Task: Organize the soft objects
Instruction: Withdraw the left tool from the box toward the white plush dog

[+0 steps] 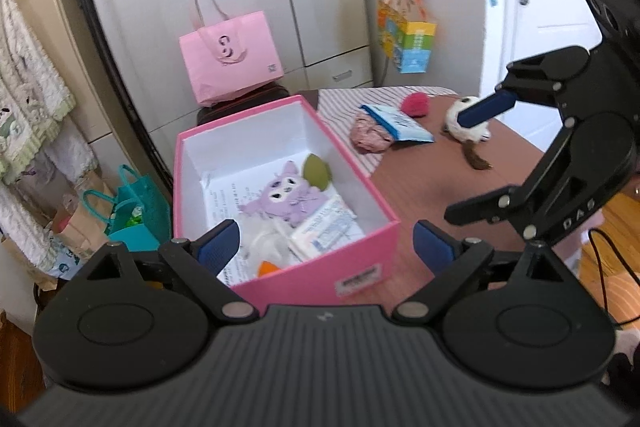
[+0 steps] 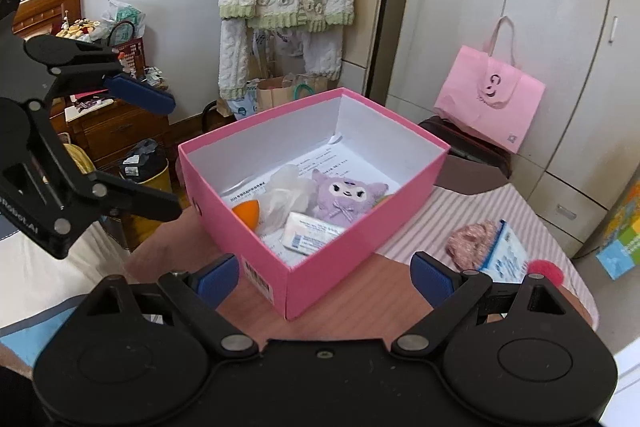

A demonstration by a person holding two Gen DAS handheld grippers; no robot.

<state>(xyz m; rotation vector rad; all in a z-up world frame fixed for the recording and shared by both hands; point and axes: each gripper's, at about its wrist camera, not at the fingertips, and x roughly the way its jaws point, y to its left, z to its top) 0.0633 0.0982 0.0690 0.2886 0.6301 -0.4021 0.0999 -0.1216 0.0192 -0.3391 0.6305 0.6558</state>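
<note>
An open pink box [image 2: 352, 227] sits on the tabletop [image 2: 360, 291], at 12 o'clock from both tongs and apart from them. The left tongs [image 1: 326, 247] and right tongs [image 2: 326, 273] each stand wide open, holding nothing. Inside the box lie one purple plush [image 2: 344, 199], one orange ball [image 2: 248, 213], one green piece [image 1: 316, 171], one white fluffy item [image 2: 286, 197] and one tissue pack [image 2: 310, 237]. Outside, at 2 o'clock from the left tongs, lie four things: one pink fabric bundle [image 1: 368, 137], one blue packet [image 1: 400, 125], one red pompom [image 1: 416, 103] and what seems a white plush toy [image 1: 466, 123].
</note>
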